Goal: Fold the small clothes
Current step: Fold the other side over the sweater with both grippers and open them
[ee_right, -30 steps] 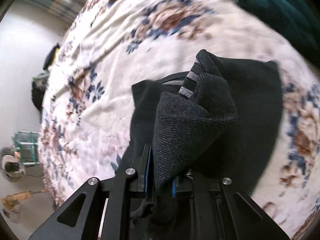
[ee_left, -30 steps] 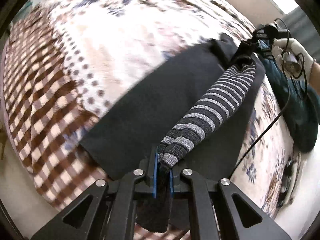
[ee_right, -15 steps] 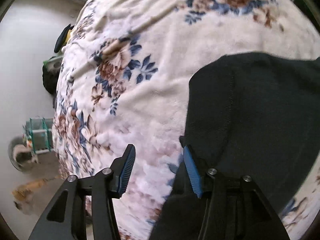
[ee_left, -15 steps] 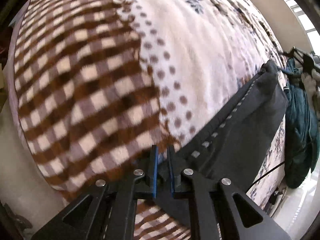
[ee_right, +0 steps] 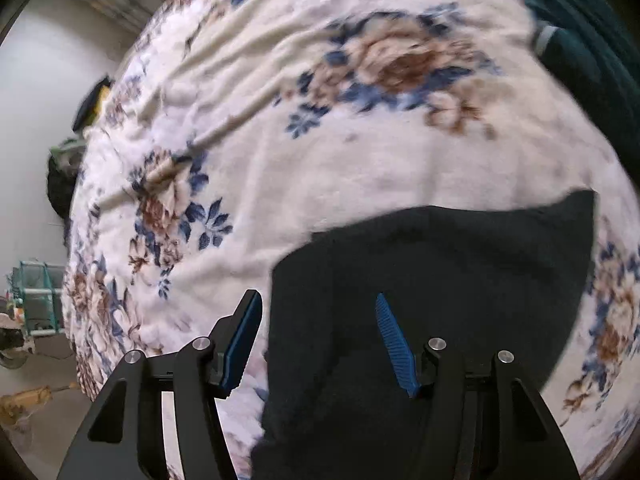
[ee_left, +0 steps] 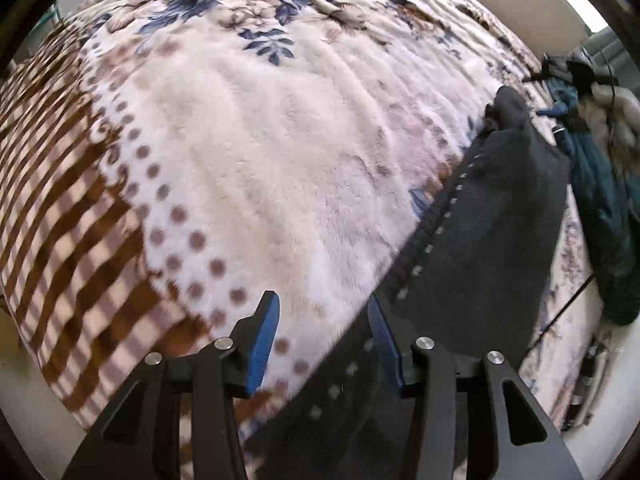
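Left gripper [ee_left: 322, 330]: bottom centre of the left wrist view, released and its jaws opening; only blanket shows in the gap, and the right blue pad [ee_left: 384, 340] sits at the edge of the dark cloth without pinching it.
Right gripper [ee_right: 318, 336]: bottom centre of the right wrist view, released, jaws opening; the cloth's left edge lies below the gap, and neither pad presses on it.
Dark garment [ee_left: 492, 248]: folded flat on the blanket, running from the lower centre to the upper right of the left wrist view, with a row of small pale marks along its left edge. In the right wrist view it fills the lower centre and lower right [ee_right: 460, 280].
Blanket [ee_left: 260, 152]: fluffy cream, with blue and brown flowers at the top, a band of brown dots, and brown checks at the left.
Teal garment [ee_left: 600, 200]: bunched at the right edge of the left wrist view, just beside the dark one.
Cable [ee_left: 568, 304]: thin, black, crossing the lower right.
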The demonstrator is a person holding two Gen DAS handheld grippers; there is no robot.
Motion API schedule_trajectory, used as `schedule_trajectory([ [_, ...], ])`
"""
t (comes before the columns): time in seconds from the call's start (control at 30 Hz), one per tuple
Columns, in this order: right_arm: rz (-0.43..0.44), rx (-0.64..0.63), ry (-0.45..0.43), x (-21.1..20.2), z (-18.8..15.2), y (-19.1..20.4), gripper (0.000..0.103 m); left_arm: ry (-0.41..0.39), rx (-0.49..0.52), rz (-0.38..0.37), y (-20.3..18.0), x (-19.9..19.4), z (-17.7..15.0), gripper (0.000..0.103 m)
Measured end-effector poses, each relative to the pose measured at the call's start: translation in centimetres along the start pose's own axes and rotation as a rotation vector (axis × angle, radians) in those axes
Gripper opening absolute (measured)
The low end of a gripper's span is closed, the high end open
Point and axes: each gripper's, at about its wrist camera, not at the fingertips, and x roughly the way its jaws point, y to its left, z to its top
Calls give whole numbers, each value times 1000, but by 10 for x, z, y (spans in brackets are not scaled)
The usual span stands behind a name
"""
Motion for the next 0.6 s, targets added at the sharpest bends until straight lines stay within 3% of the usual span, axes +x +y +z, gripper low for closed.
schedule_trajectory([
  [0.07,-53,-10,29,17,10,15,61,10,7,15,-2,8,2,43],
  [0.13,-141,-78,70,39,12,35,50,21,16,24,-5,13,1,43],
  [0.17,-201,-116,71,45,11,42,13,24,21,25,-5,14,0,43],
  [0.2,-280,-152,61,48,10,48,5,27,27,28,-7,15,-1,43],
  [0.27,-298,-148,11,43,10,48,5,34,44,28,-7,16,-5,43],
  [0.53,-143,91,-127,16,29,24,2,65,58,14,0,19,-15,43],
  [0.57,-135,97,-108,20,31,22,2,68,60,13,0,18,-15,43],
  [0.6,-122,96,-25,32,35,18,4,70,62,11,-1,17,-14,43],
])
